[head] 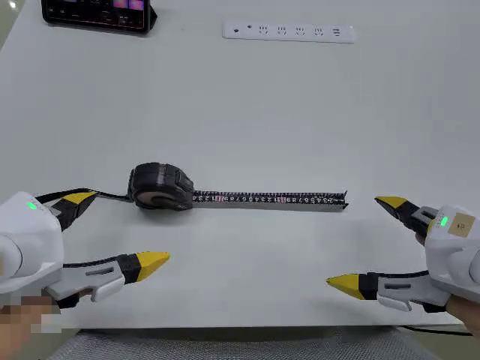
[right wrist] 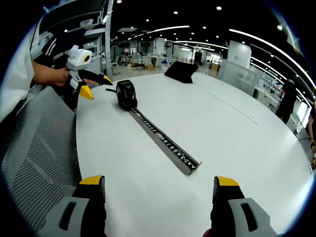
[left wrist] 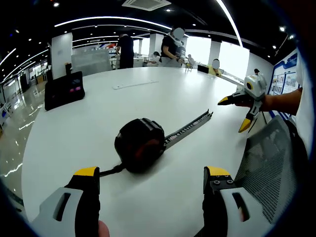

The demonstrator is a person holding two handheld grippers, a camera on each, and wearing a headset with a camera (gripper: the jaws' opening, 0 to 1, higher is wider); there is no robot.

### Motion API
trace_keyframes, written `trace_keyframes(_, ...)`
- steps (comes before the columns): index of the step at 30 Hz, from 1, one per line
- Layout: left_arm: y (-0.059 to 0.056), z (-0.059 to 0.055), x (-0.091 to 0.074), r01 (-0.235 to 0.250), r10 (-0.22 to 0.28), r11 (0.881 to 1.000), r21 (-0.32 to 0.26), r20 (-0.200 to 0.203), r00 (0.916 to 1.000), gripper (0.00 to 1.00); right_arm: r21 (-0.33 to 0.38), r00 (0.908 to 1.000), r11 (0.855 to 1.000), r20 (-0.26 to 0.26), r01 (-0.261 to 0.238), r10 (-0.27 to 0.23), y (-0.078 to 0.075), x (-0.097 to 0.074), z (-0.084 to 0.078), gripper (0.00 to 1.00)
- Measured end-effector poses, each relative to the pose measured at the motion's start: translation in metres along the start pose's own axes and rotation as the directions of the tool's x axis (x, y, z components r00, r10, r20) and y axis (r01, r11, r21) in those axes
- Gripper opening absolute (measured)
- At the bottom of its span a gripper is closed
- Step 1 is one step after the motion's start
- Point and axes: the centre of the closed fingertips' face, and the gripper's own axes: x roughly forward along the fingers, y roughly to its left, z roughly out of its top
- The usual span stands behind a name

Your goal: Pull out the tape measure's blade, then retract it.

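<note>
White table (head: 240,112), black tape measure (head: 160,187), blade (head: 270,199) extended, markings illegible

power strip (head: 289,31), dark tablet (head: 97,13)

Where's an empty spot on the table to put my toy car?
The widest bare patch is between the power strip and the blade. A smaller one lies between the left claw and right claw. It's crowded around the tape measure.

Black tape measure (head: 160,187), black-marked blade (head: 268,199), white table (head: 247,105), white yellow-tipped left gripper (head: 120,234).
</note>
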Motion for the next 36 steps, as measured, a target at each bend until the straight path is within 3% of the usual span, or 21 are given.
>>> trace_keyframes(12, 0.0, 0.014, 0.014, -0.014, 0.016, 0.999, -0.043, 0.029, 0.9995, 0.83, -0.008, 1.0, 1.0, -0.007, 0.0, 0.0, -0.01, 0.002, -0.001, 0.88)
trace_keyframes(27, -0.007, 0.021, 0.034, 0.003, 0.002, 0.995, -0.097, 0.049, 0.9988, 0.82, -0.019, 0.9999, 1.0, -0.009, 0.009, -0.009, -0.024, 0.003, 0.001, 0.89)
trace_keyframes(36, -0.01, 0.022, 0.037, 0.01, -0.003, 0.993, -0.115, 0.054, 0.9985, 0.81, -0.02, 0.9999, 1.0, -0.009, 0.011, -0.011, -0.026, 0.004, 0.004, 0.88)
